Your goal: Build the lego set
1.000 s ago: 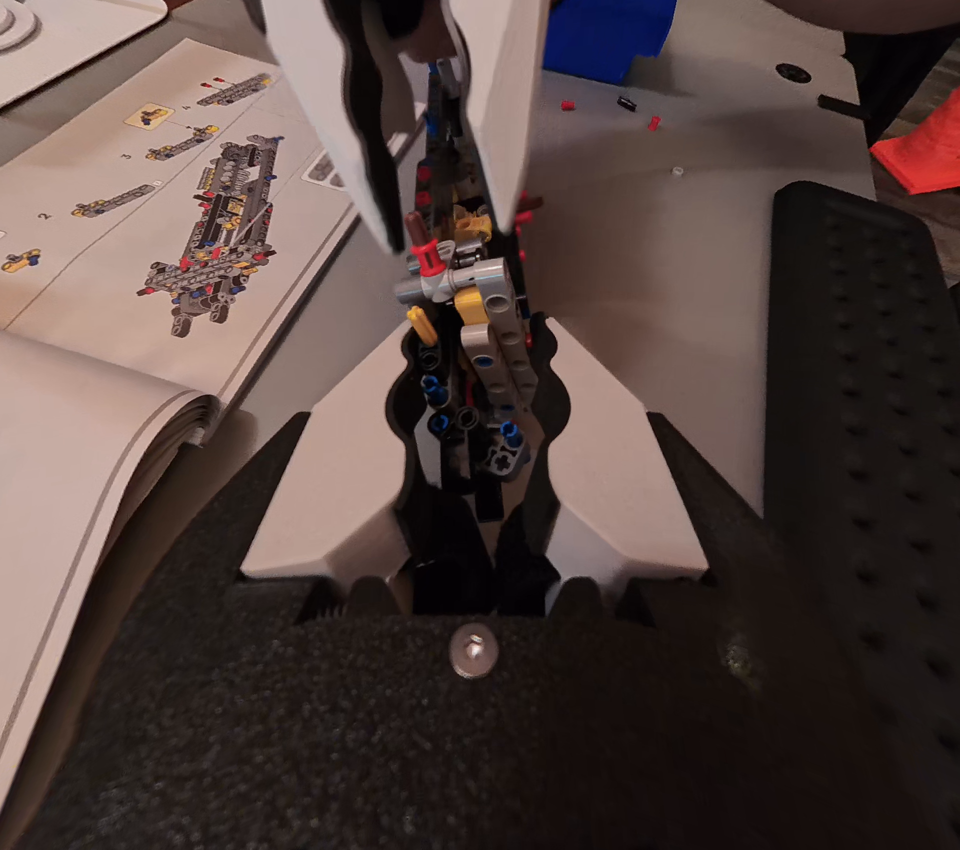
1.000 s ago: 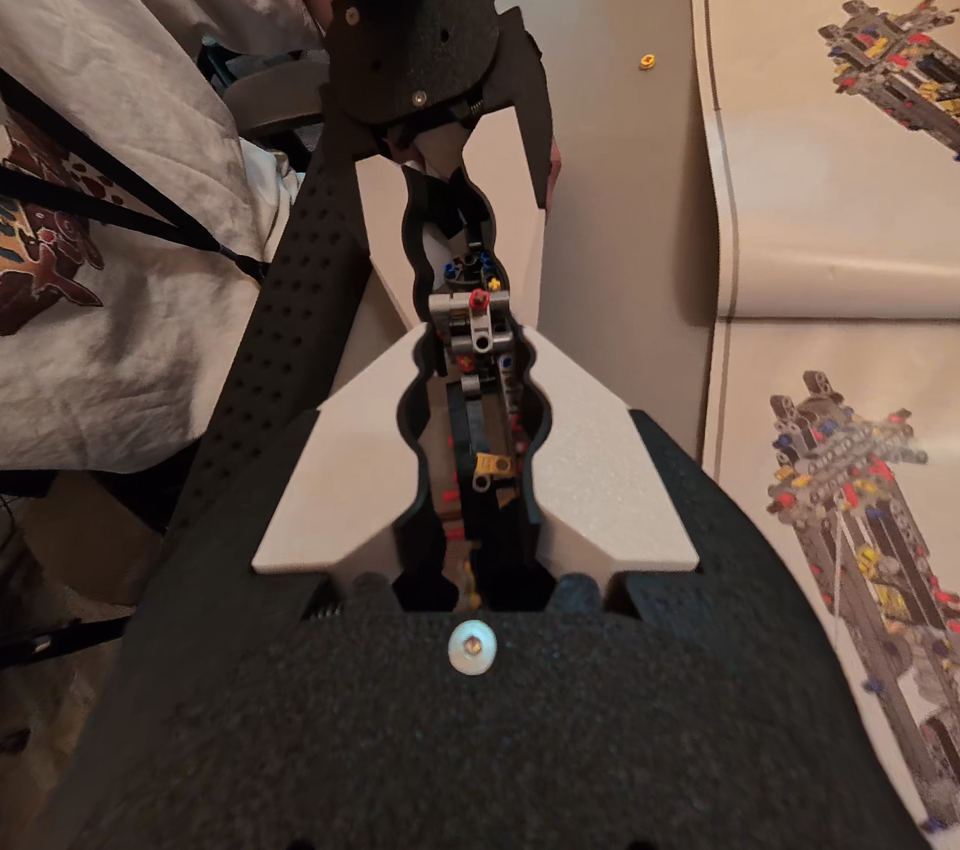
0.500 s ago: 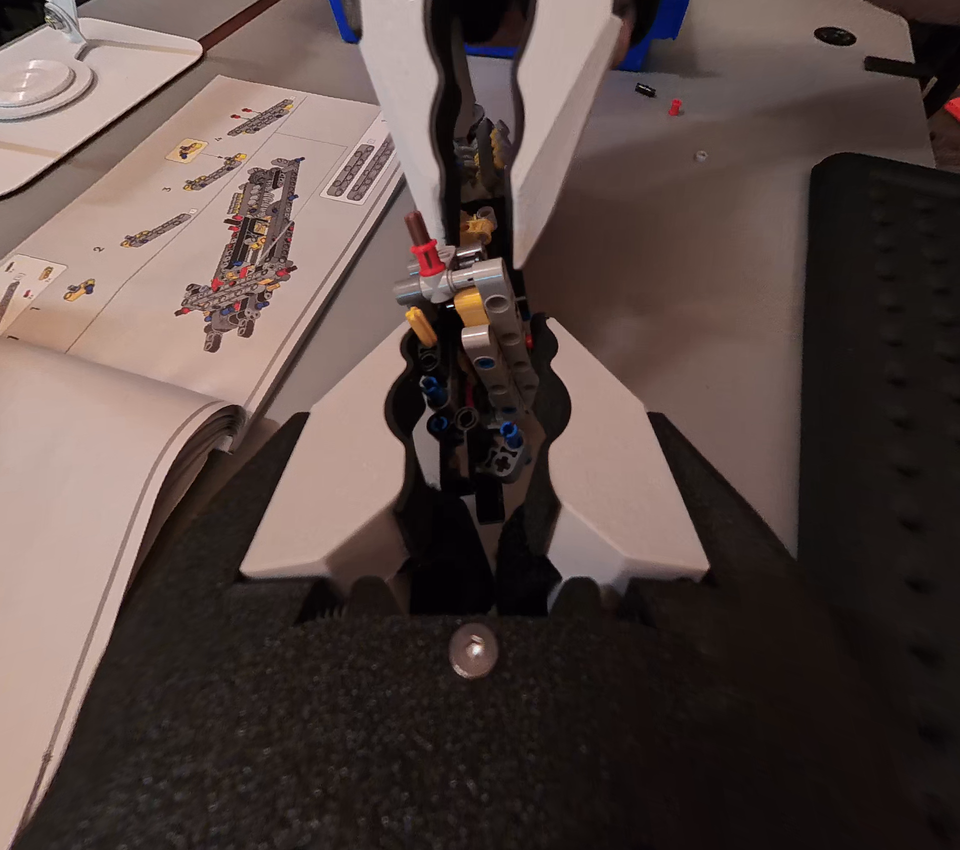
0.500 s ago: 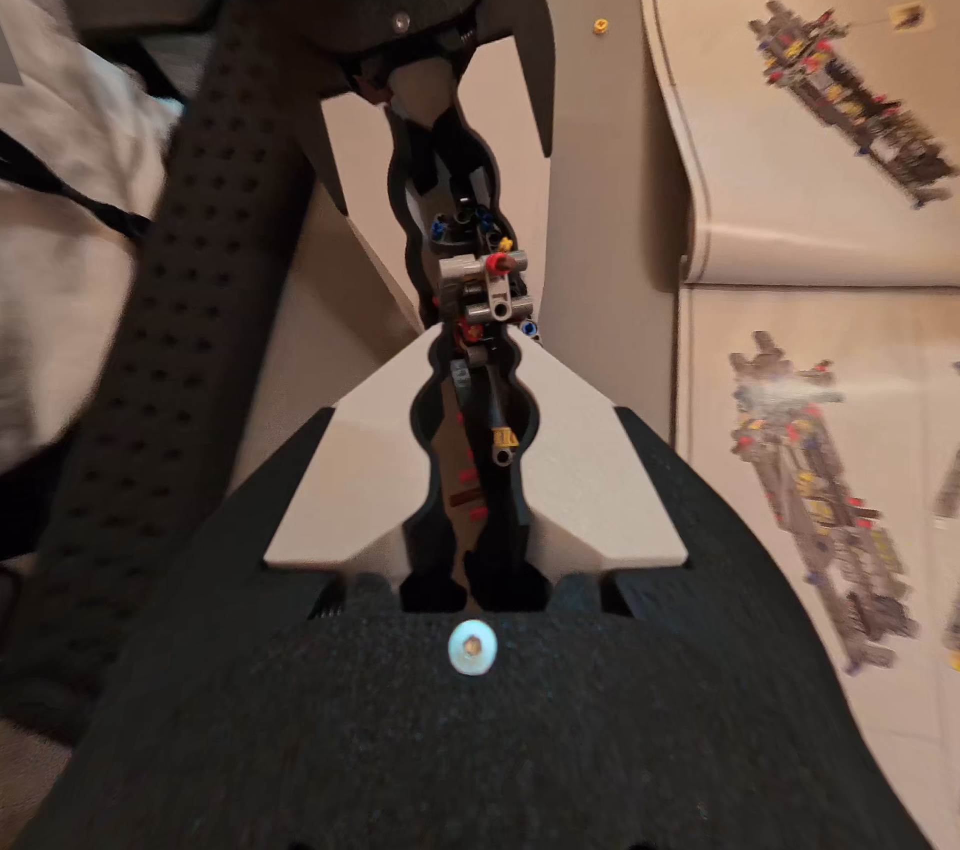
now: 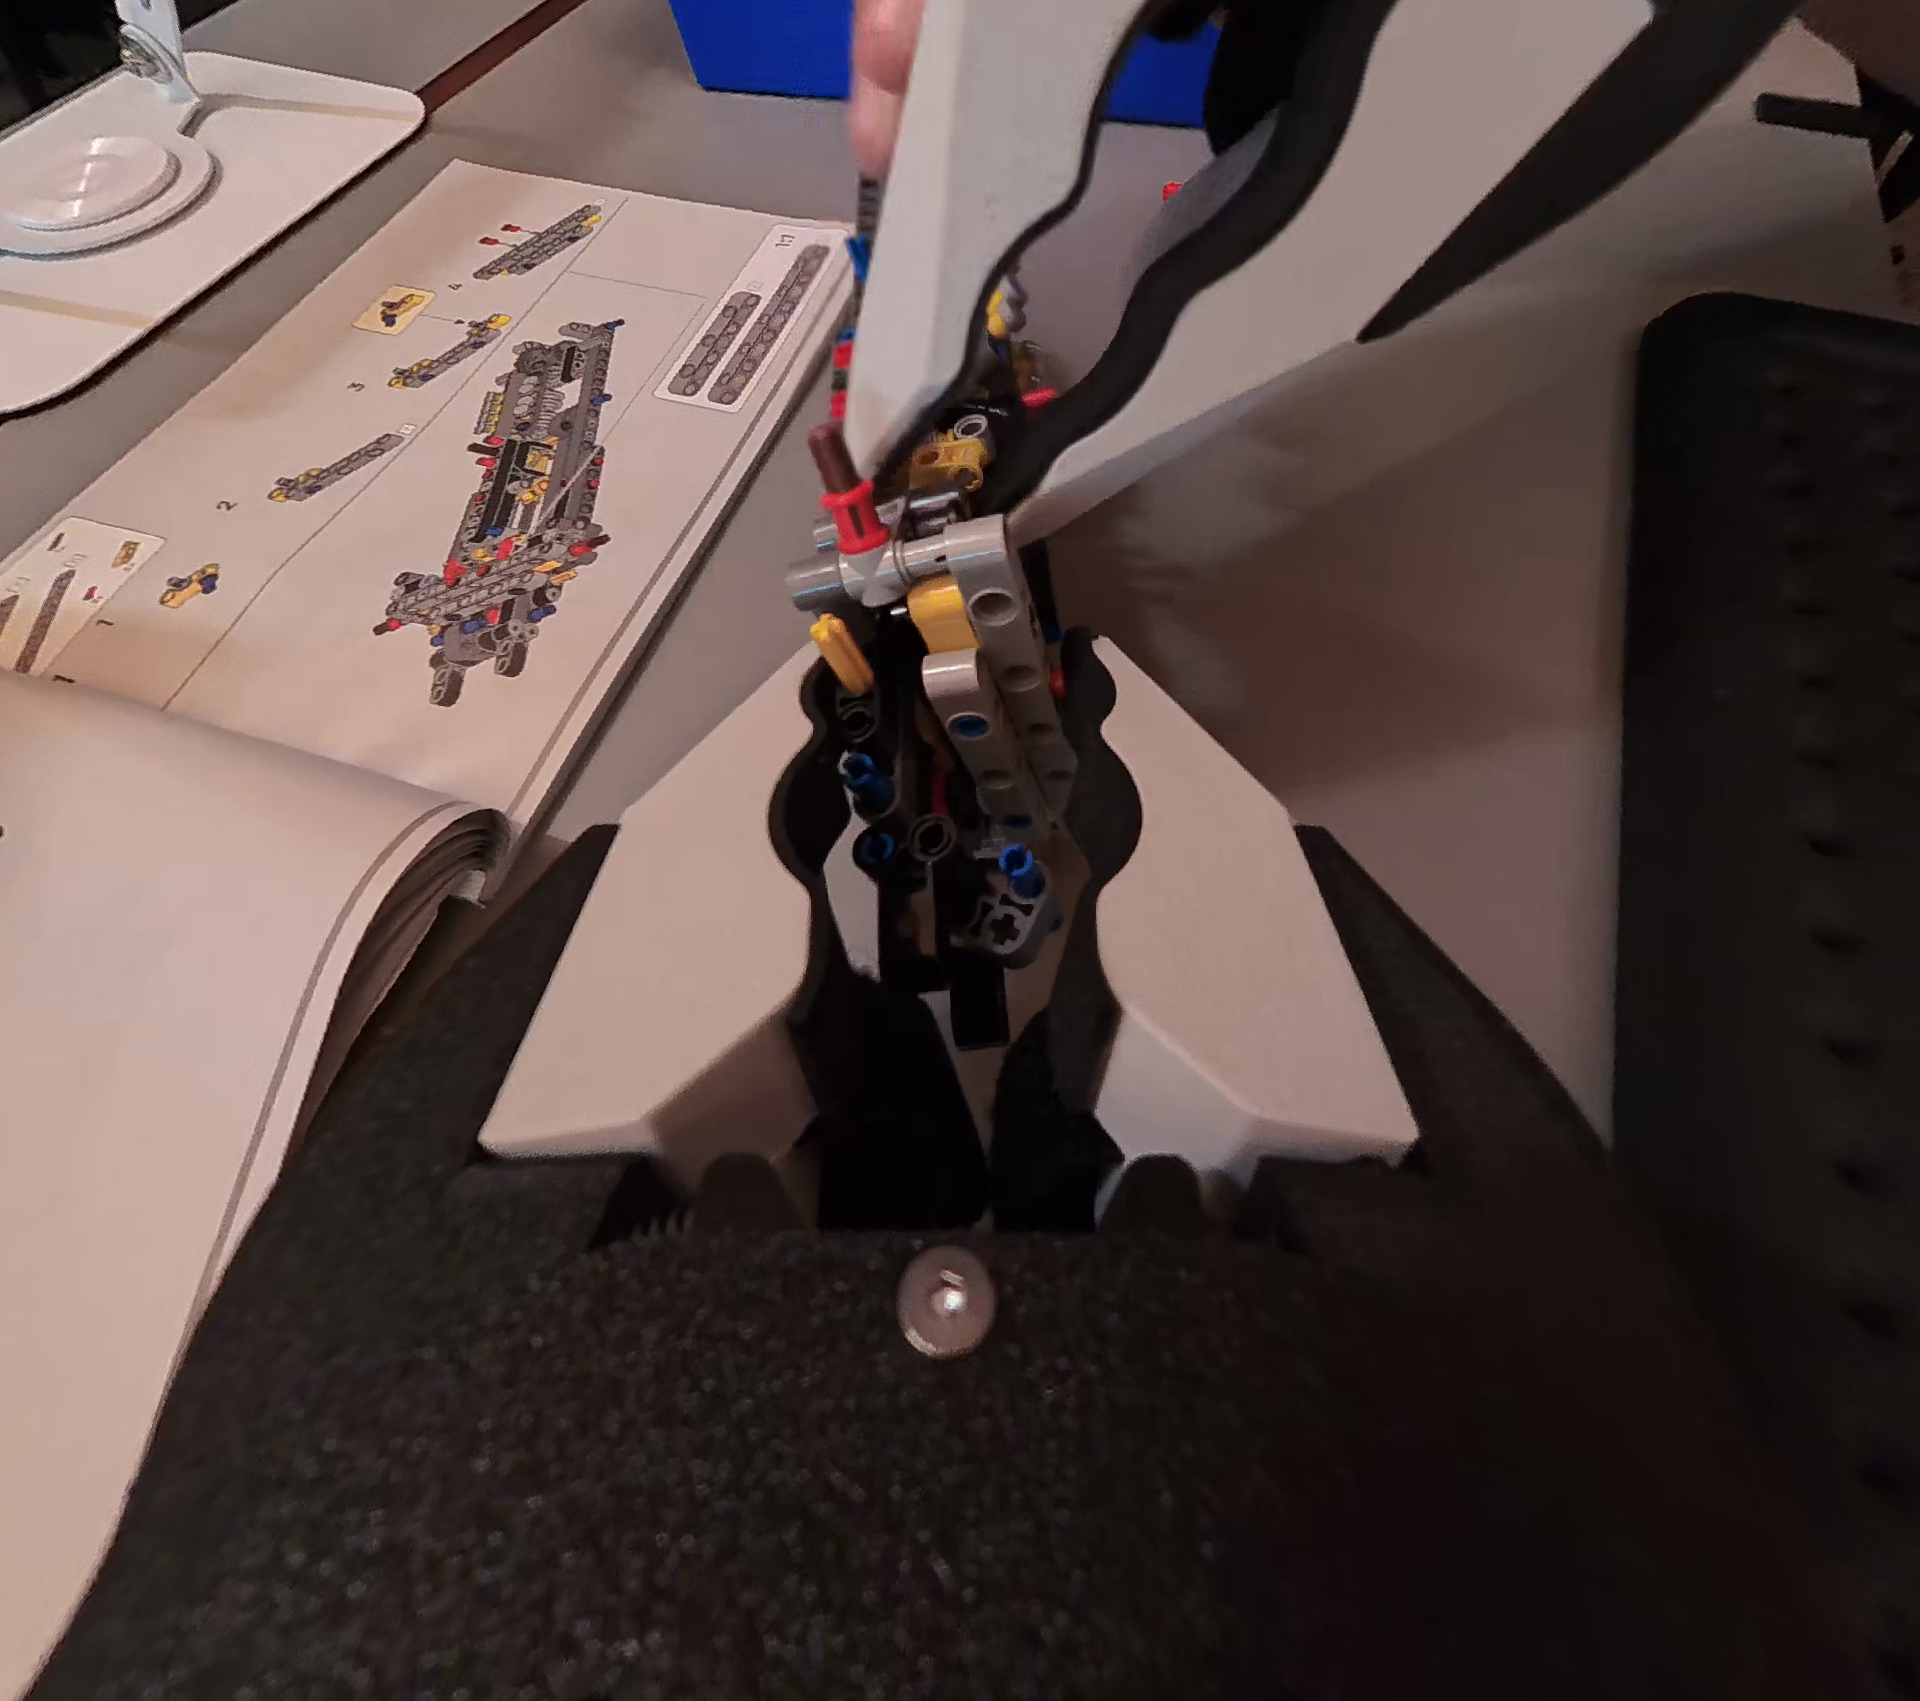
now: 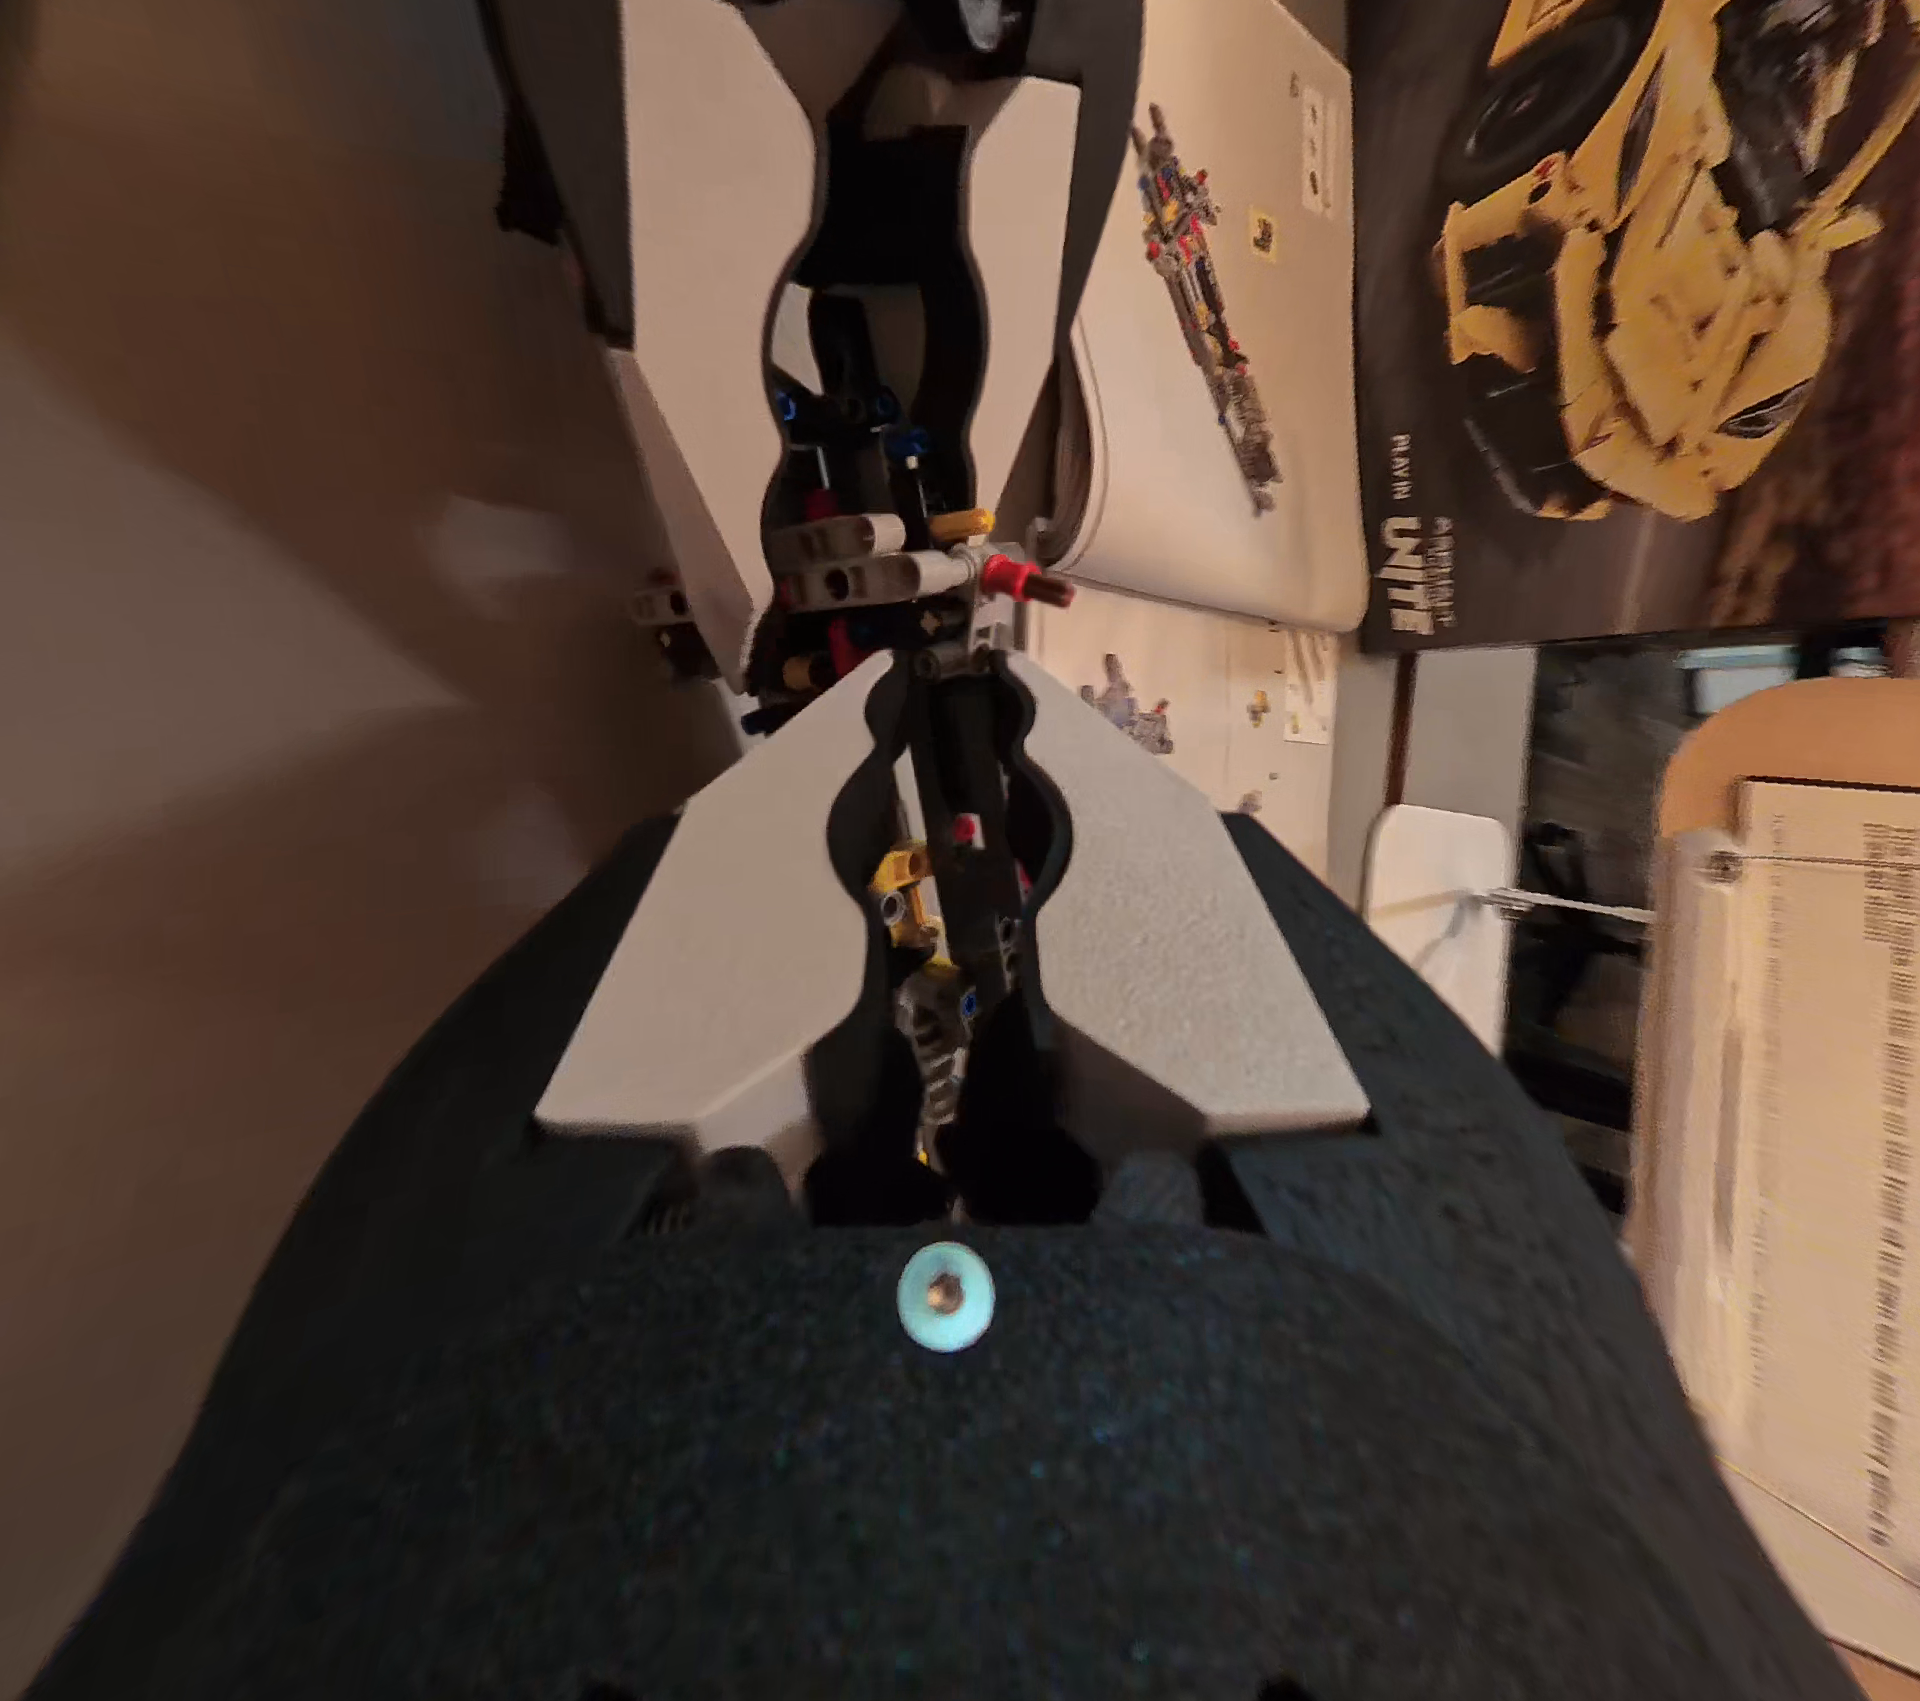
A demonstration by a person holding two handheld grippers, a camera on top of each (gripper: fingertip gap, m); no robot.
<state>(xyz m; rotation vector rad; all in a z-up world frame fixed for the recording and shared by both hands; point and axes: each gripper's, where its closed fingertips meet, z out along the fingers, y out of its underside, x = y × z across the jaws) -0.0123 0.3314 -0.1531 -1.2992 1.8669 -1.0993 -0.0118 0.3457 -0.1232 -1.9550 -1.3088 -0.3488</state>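
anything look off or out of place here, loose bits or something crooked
Nothing looks damaged. The lego assembly is clamped between the left gripper and the right gripper. A red and brown pin juts out sideways from its grey end, but that may be intended.

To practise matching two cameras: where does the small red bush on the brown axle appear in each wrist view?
Left wrist view: red bush on the brown axle, centre, slightly left, above the left tool's tips.
Right wrist view: same bush, centre, pointing right.
Shared landmark: open beige instruction booklet.
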